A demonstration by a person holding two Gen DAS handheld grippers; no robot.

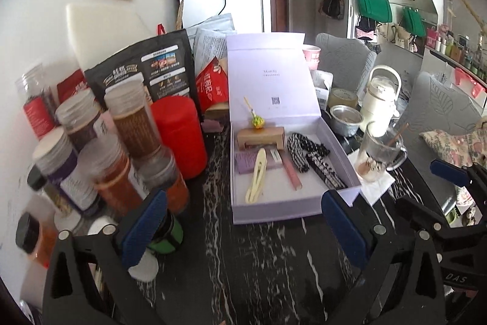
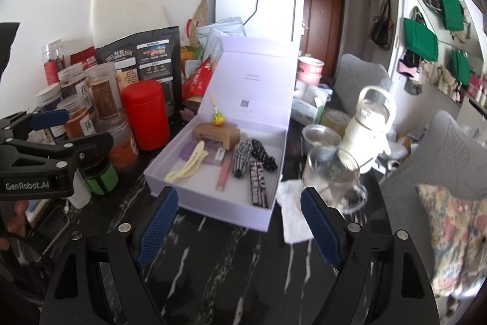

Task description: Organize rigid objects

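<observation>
Left wrist view showed the left gripper (image 1: 243,221) with its blue pads spread wide apart and nothing between them, held above the dark marbled table (image 1: 258,264). Ahead of it lay the lilac box (image 1: 274,209), lid standing open at the back. Inside the box were a cream hair clip (image 1: 256,175) near the front left, a pink tube (image 1: 291,171) beside it, a black-and-white knitted band (image 1: 299,151), a black printed strip (image 1: 324,171) toward the right wall, a purple card (image 1: 248,162) and a small cardboard block (image 1: 261,137) with a yellow-green ornament (image 1: 258,121) resting on top.

Right wrist view showed the right gripper (image 2: 240,221) also parted and empty, set just short of the box's front edge. A glass mug (image 2: 333,185) stood right of the box on a white napkin (image 2: 292,218). Spice jars (image 1: 121,139) and a red canister (image 1: 179,136) crowded the table to the left of the box.
</observation>
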